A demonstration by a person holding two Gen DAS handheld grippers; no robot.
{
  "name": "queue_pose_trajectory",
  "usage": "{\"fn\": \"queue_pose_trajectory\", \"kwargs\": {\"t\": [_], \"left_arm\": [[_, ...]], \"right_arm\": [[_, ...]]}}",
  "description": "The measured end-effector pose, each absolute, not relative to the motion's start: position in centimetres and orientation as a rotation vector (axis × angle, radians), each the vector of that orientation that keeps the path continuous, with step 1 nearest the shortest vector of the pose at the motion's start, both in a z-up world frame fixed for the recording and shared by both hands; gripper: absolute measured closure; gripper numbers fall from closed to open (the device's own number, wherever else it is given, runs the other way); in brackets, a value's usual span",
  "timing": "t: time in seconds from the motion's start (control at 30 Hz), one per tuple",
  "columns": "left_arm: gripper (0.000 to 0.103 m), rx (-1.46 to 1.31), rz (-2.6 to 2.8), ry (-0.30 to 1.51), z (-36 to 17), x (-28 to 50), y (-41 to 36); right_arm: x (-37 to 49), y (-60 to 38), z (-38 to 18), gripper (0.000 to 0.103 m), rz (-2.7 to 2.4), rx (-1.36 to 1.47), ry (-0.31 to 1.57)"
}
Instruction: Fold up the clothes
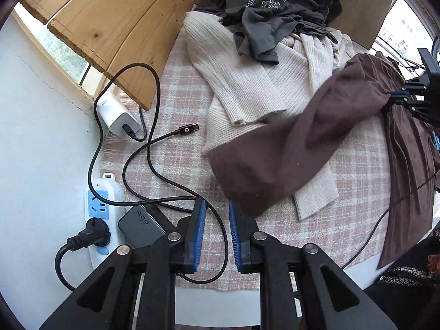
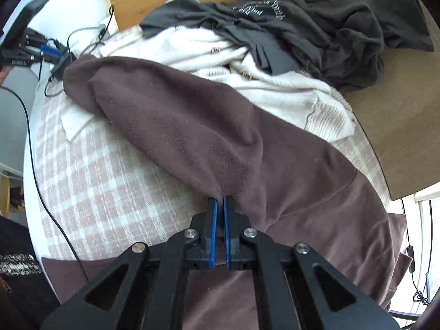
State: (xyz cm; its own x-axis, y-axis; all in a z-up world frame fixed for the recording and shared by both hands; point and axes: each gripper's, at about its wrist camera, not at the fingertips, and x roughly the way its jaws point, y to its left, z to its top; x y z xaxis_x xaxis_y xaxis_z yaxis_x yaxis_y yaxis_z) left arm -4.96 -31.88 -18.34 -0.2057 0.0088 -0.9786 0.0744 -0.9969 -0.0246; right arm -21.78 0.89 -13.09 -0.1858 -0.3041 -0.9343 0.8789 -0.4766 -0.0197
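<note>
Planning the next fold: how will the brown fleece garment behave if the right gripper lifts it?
Probably floppy: the brown fleece garment already sags and bunches from the right gripper, shut on it. Its napped surface suggests a grip unlikely to slip. It overlaps the cream sweater, so it may drag that along.

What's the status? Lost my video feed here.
Right claw shut on brown fleece. Left claw open, empty. Black cable loops under left claw.
</note>
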Motion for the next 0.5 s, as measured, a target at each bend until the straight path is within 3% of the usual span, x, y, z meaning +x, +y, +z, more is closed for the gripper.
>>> {"fn": "queue_pose_trajectory", "kwargs": {"t": [0.1, 0.17, 0.27, 0.43, 0.5], "left_arm": [[0.074, 1.981, -2.402, 0.098, -19.2, -6.0, -31.5], [0.061, 1.998, -2.394, 0.065, -19.9, -6.6, -30.9], [0.055, 2.011, -2.391, 0.110, -20.8, -7.5, -30.9], [0.059, 2.061, -2.427, 0.293, -22.0, -8.9, -31.0], [0.078, 2.073, -2.459, 0.271, -21.7, -9.4, -29.9]], "right_arm": [[-21.2, 1.0, -14.2, 0.099, -1.774, 1.232, 0.800], [-20.9, 1.2, -14.9, 0.099, -1.769, 1.242, 0.831], [-21.1, 1.7, -14.7, 0.099, -1.778, 1.245, 0.843], [-21.0, 2.1, -14.9, 0.099, -1.788, 1.252, 0.822], [-20.9, 2.1, -15.0, 0.099, -1.791, 1.250, 0.822]]}}
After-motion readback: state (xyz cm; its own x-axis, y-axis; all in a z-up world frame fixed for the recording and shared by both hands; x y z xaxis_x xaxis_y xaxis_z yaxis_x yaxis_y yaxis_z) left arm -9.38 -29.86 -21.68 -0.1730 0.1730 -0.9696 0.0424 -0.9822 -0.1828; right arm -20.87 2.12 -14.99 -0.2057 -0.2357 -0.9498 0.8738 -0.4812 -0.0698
